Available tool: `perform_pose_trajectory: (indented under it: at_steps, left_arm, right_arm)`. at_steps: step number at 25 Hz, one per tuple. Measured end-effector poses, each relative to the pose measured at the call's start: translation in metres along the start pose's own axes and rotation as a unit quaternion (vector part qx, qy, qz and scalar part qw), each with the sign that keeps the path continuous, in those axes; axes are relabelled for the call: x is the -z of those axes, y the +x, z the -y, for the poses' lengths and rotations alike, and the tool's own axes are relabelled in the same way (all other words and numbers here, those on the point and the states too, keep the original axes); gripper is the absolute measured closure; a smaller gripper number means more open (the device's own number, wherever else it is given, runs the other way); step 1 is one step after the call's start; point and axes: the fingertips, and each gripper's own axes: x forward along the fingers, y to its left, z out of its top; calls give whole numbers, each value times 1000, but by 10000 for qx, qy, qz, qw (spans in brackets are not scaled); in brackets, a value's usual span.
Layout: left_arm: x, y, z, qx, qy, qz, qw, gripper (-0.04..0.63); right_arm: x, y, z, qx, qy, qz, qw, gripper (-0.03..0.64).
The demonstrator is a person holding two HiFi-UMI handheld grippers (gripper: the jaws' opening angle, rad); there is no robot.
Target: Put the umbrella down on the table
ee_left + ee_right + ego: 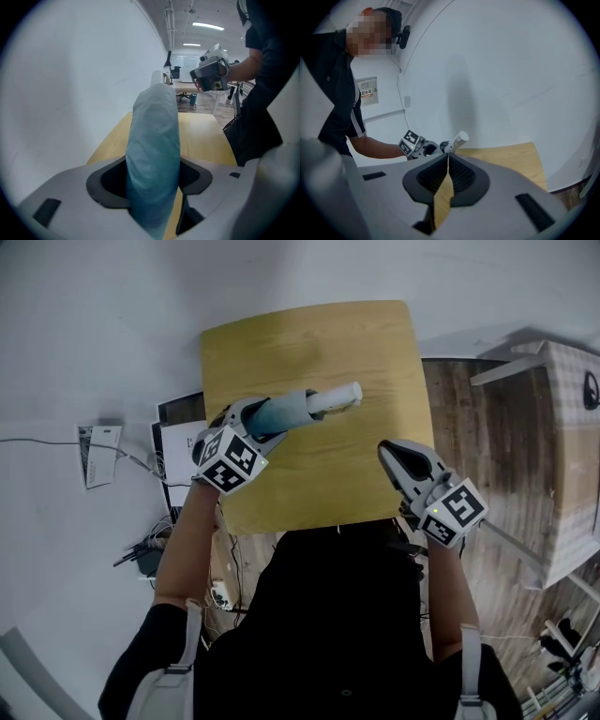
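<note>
A folded blue umbrella (298, 410) is clamped by the left gripper (246, 434) above the wooden table (356, 343), frame centre; the right gripper (411, 468), pressed closed and empty, is held near the table's lower-right edge.

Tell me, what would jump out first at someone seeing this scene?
The folded pale blue fabric umbrella with its white handle, clamped in the left gripper over the square light wooden table. Next, the right gripper, jaws together and empty, above the table's right side.
</note>
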Motion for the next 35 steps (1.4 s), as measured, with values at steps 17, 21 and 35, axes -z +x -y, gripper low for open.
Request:
perform_pose_trajectory:
  at_steps: [17,21,35]
  left_arm:
    - [3,98,4,456,869,-925,9909,295]
    - [1,116,6,554,966,-1102,9876,293]
    - [13,150,10,743,989,-1765,9765,293]
  right_arm:
    - [20,3,20,-43,326,-255,9991,595]
    - [25,0,31,30,356,-301,9989,595]
    - [34,-5,43,-13,482,-333,9983,595]
